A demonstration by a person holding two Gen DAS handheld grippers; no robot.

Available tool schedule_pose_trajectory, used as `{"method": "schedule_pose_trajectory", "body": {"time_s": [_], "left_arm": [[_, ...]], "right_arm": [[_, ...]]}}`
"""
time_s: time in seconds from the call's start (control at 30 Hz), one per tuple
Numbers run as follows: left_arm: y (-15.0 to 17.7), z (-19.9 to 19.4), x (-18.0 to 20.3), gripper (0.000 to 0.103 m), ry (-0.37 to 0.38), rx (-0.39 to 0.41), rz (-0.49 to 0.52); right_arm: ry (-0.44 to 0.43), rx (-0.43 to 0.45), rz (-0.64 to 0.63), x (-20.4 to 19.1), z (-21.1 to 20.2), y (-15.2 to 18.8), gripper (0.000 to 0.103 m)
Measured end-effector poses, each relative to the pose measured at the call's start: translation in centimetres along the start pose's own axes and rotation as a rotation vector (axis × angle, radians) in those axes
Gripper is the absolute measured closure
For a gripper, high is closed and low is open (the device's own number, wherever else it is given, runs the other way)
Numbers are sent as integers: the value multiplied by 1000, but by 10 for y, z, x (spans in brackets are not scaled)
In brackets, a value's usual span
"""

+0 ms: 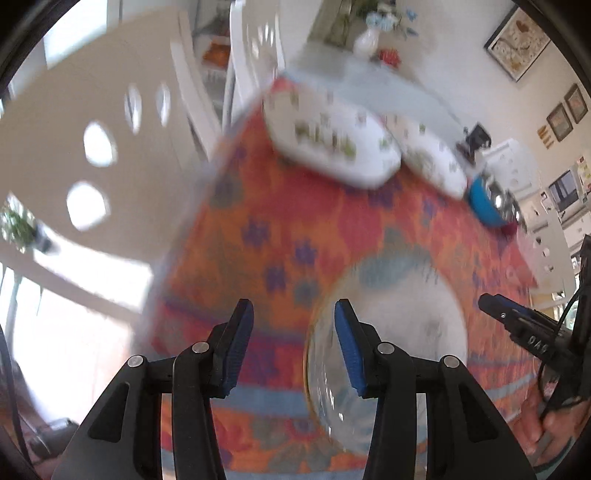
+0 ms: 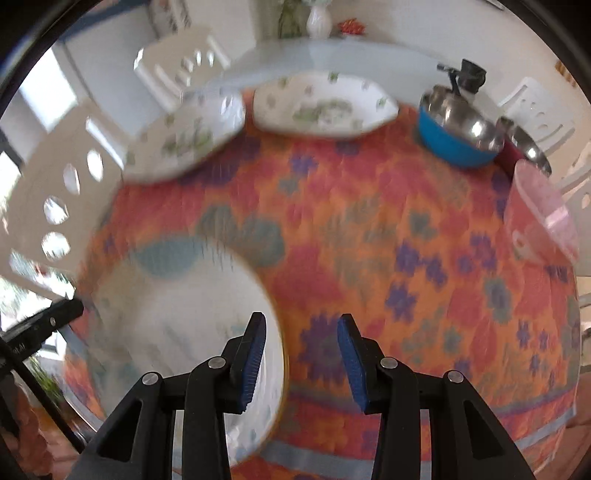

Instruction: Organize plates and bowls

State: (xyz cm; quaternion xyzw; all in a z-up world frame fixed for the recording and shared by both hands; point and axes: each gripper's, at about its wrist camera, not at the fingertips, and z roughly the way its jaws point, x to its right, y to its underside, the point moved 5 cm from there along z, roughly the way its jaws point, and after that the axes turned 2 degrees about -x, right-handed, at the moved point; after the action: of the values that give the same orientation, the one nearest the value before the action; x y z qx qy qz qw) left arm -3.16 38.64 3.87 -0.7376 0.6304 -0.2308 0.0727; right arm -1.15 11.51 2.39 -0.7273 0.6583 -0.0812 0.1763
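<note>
A large white plate with blue markings (image 2: 177,317) lies near the front of the table; it also shows in the left wrist view (image 1: 391,332). Two white floral plates (image 2: 325,107) (image 2: 184,140) sit at the far side, seen too in the left wrist view (image 1: 332,147) (image 1: 432,158). A blue bowl with a steel inside (image 2: 458,129), a second steel bowl (image 2: 524,147) and a pink bowl (image 2: 539,210) stand at the right. My left gripper (image 1: 293,347) is open and empty, over the large plate's left rim. My right gripper (image 2: 301,358) is open and empty, over its right rim.
An orange flowered cloth (image 2: 369,229) covers the table. White chairs (image 2: 62,206) stand around it. A white vase (image 2: 319,18) and a black item (image 2: 469,74) stand on a pale surface behind. The right gripper shows at the right of the left wrist view (image 1: 524,325).
</note>
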Motion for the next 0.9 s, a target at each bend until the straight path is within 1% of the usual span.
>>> {"method": "schedule_pose_trajectory", "body": {"time_s": [0.03, 0.1, 0.13, 0.17, 0.2, 0.23, 0.3, 0.37, 0.4, 0.47, 0.53, 0.63, 0.67, 0.7, 0.73, 0.77, 0.8, 0.9], "left_arm": [[-17, -8, 2, 57, -5, 40, 11], [-56, -20, 7, 50, -5, 123, 21], [-72, -21, 8, 47, 1, 146, 12], [-89, -22, 8, 40, 10, 168, -1], [-106, -20, 9, 36, 19, 191, -9], [-118, -17, 10, 36, 16, 206, -11], [-139, -5, 12, 36, -11, 200, 7], [-154, 15, 12, 36, 1, 166, 19], [-161, 29, 9, 36, 14, 133, 1], [-167, 48, 3, 36, 35, 89, -16], [-172, 67, -4, 36, 28, 62, -20], [-176, 91, -6, 39, 28, 35, 11], [-178, 98, -6, 45, 32, 26, 17], [-178, 110, -8, 55, 51, 4, 15], [-179, 115, -11, 55, 51, -4, 8], [-181, 117, -14, 55, 35, 23, 4], [-183, 119, -15, 56, 41, 29, 1], [-185, 127, -23, 62, 86, 27, -27]], "right_arm": [[-27, 19, 7, 1, -6, -16, 63], [-57, 74, 0, -3, -17, -46, 61], [-63, 105, -11, -7, -21, -60, 50], [-65, 136, -18, -11, -24, -72, 37], [-70, 167, -24, -17, -26, -86, 33], [-82, 188, -31, -24, -26, -97, 32], [-104, 201, -46, -38, -18, -117, 32], [-127, 177, -41, -48, -3, -133, 32], [-150, 160, -27, -51, 7, -138, 32], [-179, 130, 0, -55, 21, -143, 33], [-191, 112, 7, -59, 37, -149, 39], [-192, 93, -17, -67, 62, -157, 40], [-186, 87, -26, -69, 71, -157, 41], [-181, 74, -34, -70, 80, -158, 42], [-191, 56, -36, -71, 92, -160, 47], [-203, 43, -33, -72, 100, -160, 48], [-212, 33, -31, -73, 106, -161, 48], [-217, 32, -33, -73, 120, -163, 51]]}}
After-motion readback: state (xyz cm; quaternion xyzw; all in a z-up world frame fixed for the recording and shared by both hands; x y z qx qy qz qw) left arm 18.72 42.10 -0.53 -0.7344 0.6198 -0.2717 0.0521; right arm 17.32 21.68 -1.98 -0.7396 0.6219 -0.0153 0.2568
